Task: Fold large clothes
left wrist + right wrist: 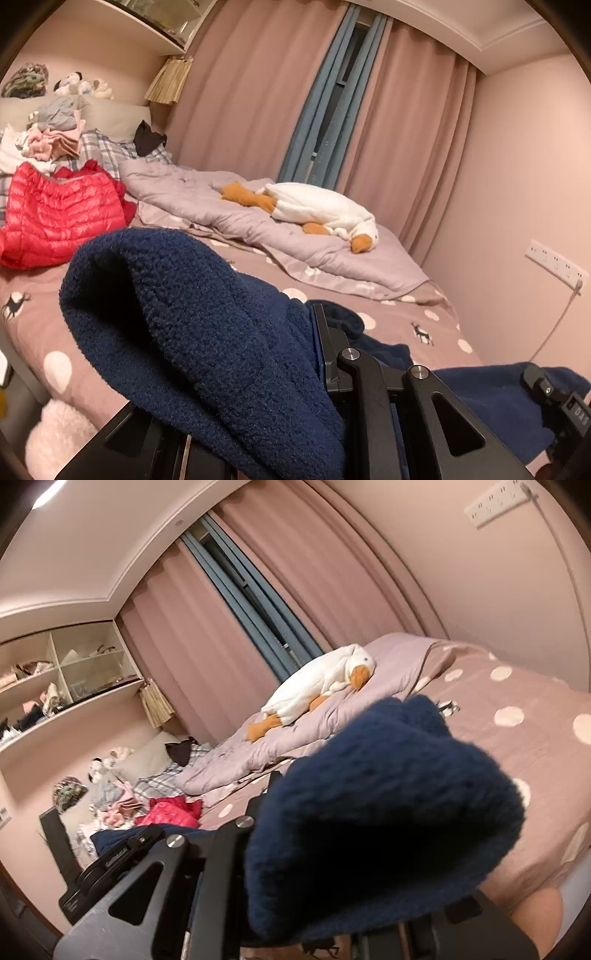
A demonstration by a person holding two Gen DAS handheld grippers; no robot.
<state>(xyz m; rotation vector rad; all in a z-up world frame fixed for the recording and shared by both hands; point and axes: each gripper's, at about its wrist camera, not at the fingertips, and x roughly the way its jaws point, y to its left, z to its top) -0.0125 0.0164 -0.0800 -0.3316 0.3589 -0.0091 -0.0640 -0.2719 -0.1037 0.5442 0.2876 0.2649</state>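
A navy blue fleece garment (192,332) is bunched over my left gripper (314,347), which is shut on it; the fabric hides the left finger and drapes down to the right across the bed. My right gripper (273,794) is shut on the same navy fleece (388,812), which bulges over its right finger. Both hold it above the bed's near edge. The right gripper's body shows at the lower right of the left wrist view (554,398), and the left gripper's body shows in the right wrist view (110,856).
The bed has a pink polka-dot sheet (55,332). A red puffer jacket (62,214) lies at the left. A lilac quilt (229,221) with a white goose plush (321,206) lies behind. A clothes pile (55,136) sits by the pillows. A wall socket strip (554,264) is on the right.
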